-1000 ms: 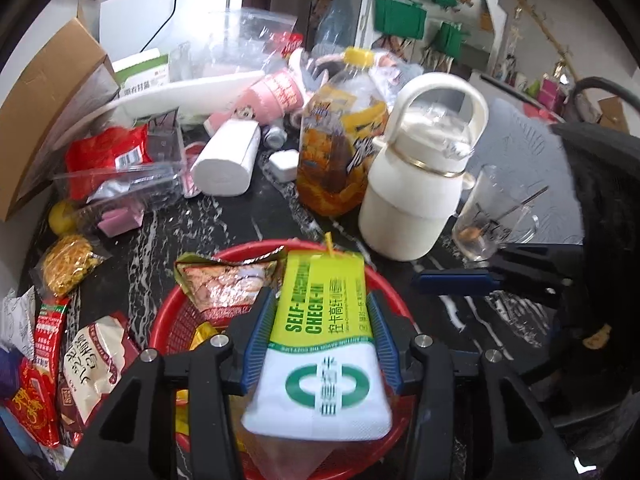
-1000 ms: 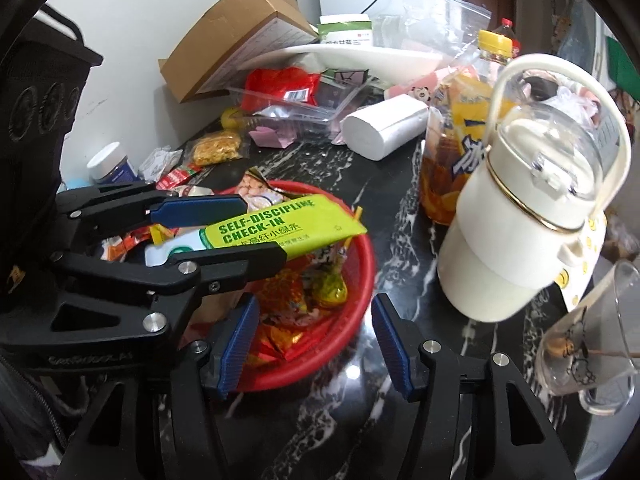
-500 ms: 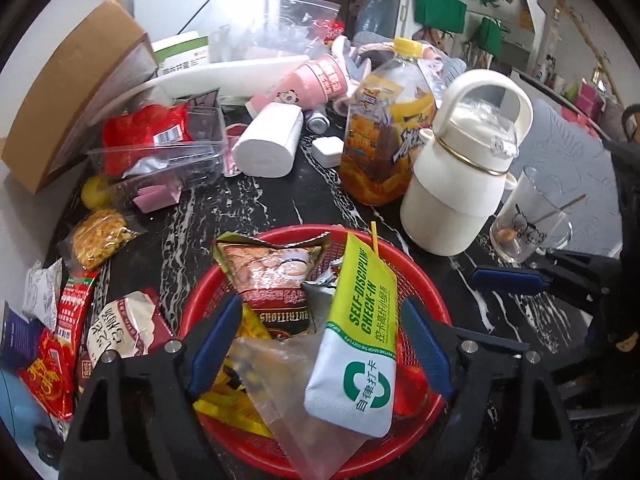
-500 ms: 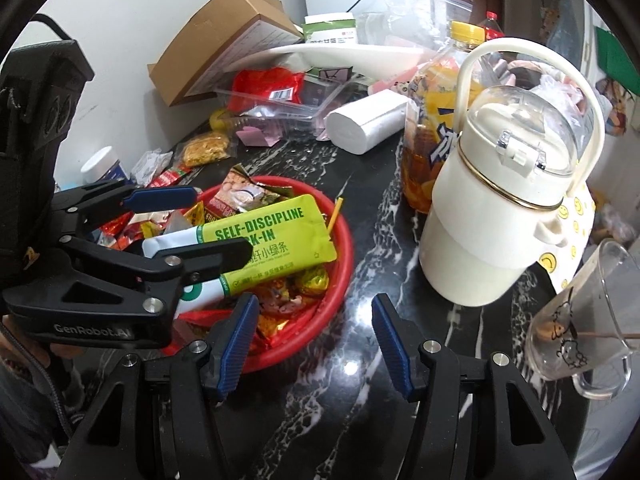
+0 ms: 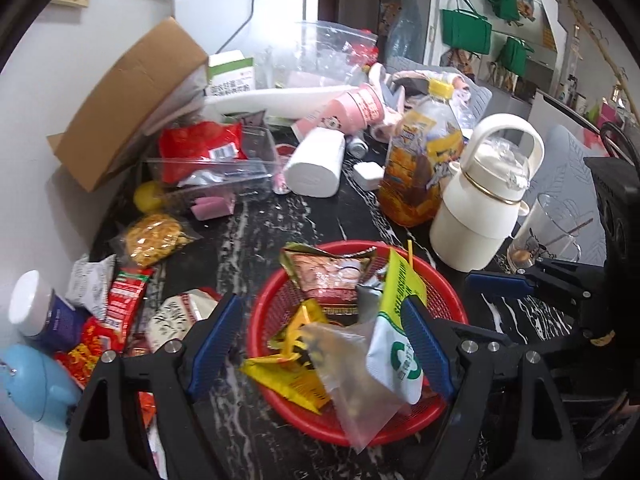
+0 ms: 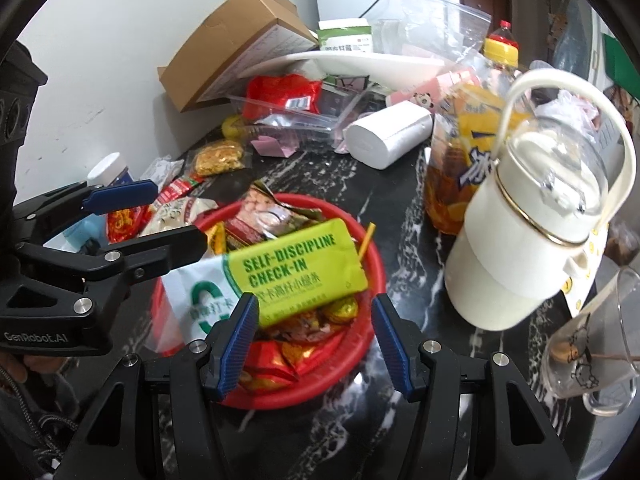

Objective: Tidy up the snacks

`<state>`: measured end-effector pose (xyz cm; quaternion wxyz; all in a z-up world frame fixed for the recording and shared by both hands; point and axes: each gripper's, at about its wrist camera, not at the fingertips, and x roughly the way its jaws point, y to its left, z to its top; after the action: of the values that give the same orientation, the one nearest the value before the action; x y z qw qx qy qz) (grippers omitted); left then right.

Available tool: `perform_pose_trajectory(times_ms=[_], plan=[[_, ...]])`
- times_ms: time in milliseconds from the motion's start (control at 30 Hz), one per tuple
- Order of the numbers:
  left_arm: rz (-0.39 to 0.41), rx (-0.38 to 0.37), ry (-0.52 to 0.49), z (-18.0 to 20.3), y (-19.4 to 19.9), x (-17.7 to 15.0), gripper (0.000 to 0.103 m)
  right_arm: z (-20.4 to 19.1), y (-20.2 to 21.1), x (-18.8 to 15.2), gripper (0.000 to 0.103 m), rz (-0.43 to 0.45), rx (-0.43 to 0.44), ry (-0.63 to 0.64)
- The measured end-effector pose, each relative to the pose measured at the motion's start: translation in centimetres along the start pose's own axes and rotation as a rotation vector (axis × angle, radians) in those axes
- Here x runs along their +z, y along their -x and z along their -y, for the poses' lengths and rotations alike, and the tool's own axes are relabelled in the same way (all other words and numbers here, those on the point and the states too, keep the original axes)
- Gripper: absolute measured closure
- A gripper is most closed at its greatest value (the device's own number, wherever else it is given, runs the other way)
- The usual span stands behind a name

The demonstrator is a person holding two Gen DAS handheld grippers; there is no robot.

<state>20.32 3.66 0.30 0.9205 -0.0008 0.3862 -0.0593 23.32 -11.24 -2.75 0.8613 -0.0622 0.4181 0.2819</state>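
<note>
A red mesh basket on the black marble table holds several snack packets. A yellow-green and white "SELF-DISCIPLINE CHECK-IN" pouch lies in it, leaning on the right side. My left gripper is open and empty over the basket's near side; it also shows in the right wrist view. My right gripper is open and empty just in front of the basket; one blue finger shows in the left wrist view. Loose snack packets lie left of the basket.
A white handled jug, an orange drink bottle and a glass cup stand right of the basket. A paper roll, clear trays, a cardboard box and a white-capped jar crowd the back and left.
My left gripper opened and let go of the green pouch, which dropped into the red basket. The left gripper then pulled back and up. The right gripper moved closer to the basket.
</note>
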Motion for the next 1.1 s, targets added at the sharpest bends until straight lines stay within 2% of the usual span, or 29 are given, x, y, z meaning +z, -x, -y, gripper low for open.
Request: perform_pose_trajectory(times_ms=[400,533,833,1100], plan=[[0.121,0.056,0.024,-0.4,5.9,0.7,0.022,-2.2,5.1,1.4,0.044,0.103,-0.013,0.014],[0.163,0.068,0.022,-0.1,8.3,0.8,0.022,-3.0,7.4,1.5,0.033,0.149,-0.031,0.024],[0.238,0.076,0.033,0.7,13.0,0.3,0.021,-4.5,12.6,0.9,0.021,0.233,-0.084,0.033],[0.267,0.108,0.028,1.6,16.6,-0.7,0.021,-5.4,16.1,-0.6,0.020,0.274,-0.120,0.019]])
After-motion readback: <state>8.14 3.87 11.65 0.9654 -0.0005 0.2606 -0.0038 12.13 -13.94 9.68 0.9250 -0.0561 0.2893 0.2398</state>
